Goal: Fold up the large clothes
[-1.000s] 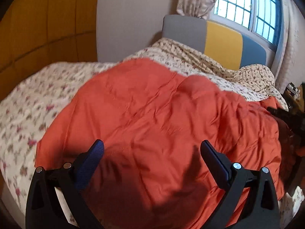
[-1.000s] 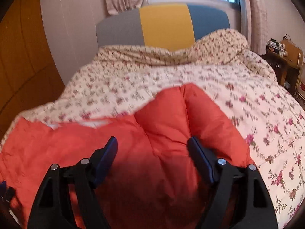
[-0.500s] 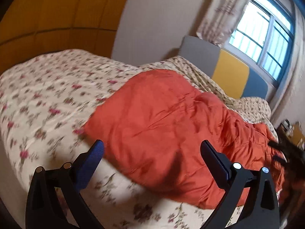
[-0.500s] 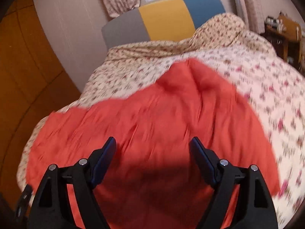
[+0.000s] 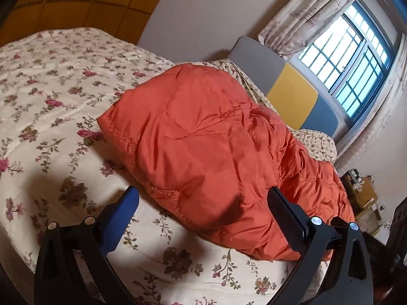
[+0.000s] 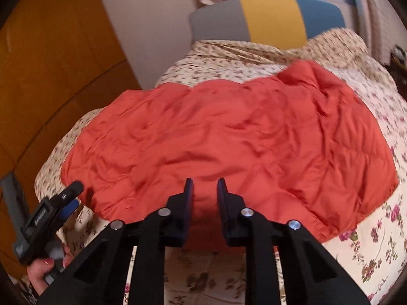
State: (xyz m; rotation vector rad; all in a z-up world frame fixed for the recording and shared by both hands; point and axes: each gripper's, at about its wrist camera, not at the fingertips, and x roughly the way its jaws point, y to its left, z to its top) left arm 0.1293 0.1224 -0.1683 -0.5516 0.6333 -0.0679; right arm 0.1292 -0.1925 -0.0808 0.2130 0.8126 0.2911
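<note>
An orange quilted down jacket [image 5: 208, 142] lies spread on the floral bed cover [image 5: 51, 96]. My left gripper [image 5: 203, 203] is open and empty, just short of the jacket's near left corner. It also shows from outside in the right wrist view [image 6: 68, 198], off the jacket's left edge. In the right wrist view the jacket [image 6: 229, 139] fills the middle. My right gripper [image 6: 204, 190] has its jaws nearly closed over the jacket's near edge, with a narrow gap in which orange fabric shows. A grip on the fabric cannot be confirmed.
A grey, yellow and blue headboard [image 6: 267, 17] stands at the far end under a barred window [image 5: 351, 58]. An orange wall panel [image 6: 51, 63] runs along the left side. A nightstand with clutter [image 5: 361, 193] stands to the right of the bed.
My right gripper has closed from wide open to nearly shut at the jacket's near edge. My left gripper has pulled back and left, off the jacket to its corner, still open.
</note>
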